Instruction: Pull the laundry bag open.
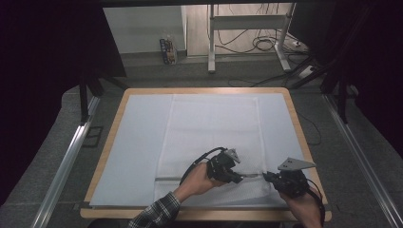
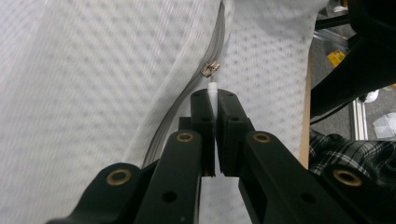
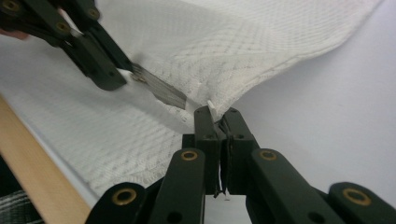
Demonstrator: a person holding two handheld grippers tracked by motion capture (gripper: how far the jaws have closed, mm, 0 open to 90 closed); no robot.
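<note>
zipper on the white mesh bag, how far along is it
Nearly closed, by the look of it. Done: the zipper lies flat in a straight grey line from the bag's left side. In hand: the left gripper is shut on the white pull tab at the slider, while the right gripper pinches the mesh bag at its corner. Left: only a short stretch between the two grippers.

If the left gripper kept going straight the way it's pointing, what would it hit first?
Probably the metal zipper slider, just beyond the left gripper, whose jaws pinch the white pull tab; beyond lies the mesh bag. Depth is unclear.
</note>
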